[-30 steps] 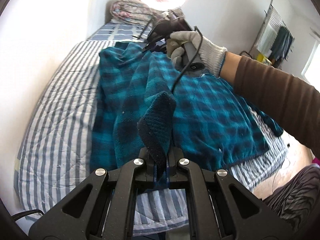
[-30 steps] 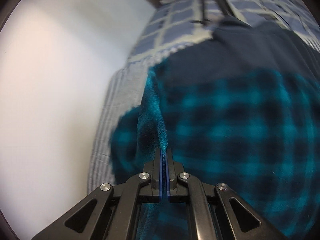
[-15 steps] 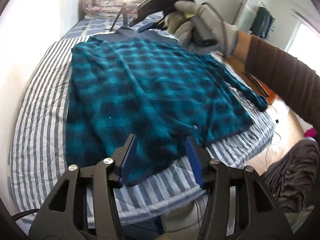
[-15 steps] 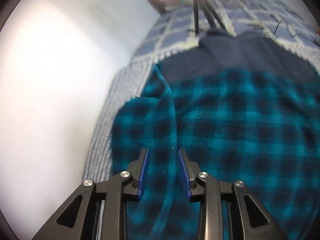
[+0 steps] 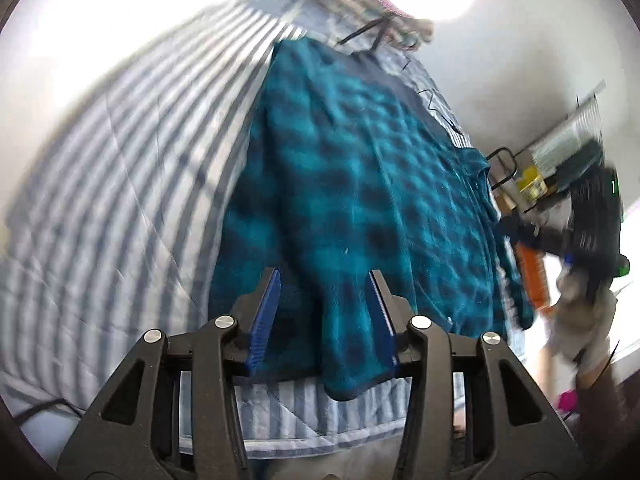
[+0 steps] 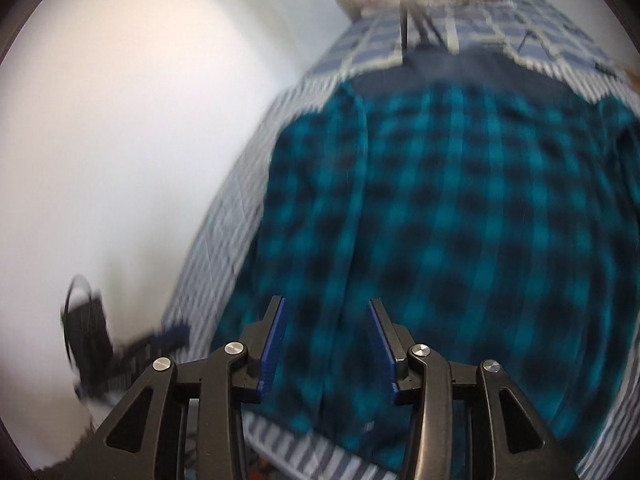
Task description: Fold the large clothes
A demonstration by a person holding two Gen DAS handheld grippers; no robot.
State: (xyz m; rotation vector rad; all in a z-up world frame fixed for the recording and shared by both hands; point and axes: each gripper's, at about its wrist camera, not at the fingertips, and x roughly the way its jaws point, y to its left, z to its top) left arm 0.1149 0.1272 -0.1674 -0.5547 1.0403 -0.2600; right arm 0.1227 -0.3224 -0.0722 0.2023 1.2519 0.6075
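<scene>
A teal and black plaid fleece shirt lies spread on the striped bed cover, its dark collar end far from me. One side is folded in over the body. My left gripper hovers over the near hem; its jaws are apart and closing, with cloth below them but nothing pressed. My right gripper hangs above the shirt; its jaws are opening and empty. In the left wrist view the right gripper is a blur off the bed's right side, held by a gloved hand.
A white wall runs along the bed's left side. A checked pillow area and a bundled quilt lie at the bed's head under a bright lamp. A drying rack and clutter stand by the right wall. The left gripper blurs at lower left.
Both grippers were shut on folds of the shirt and have let go; the cloth now lies flat. The right hand has swung off to the right. Both views are motion-blurred.
</scene>
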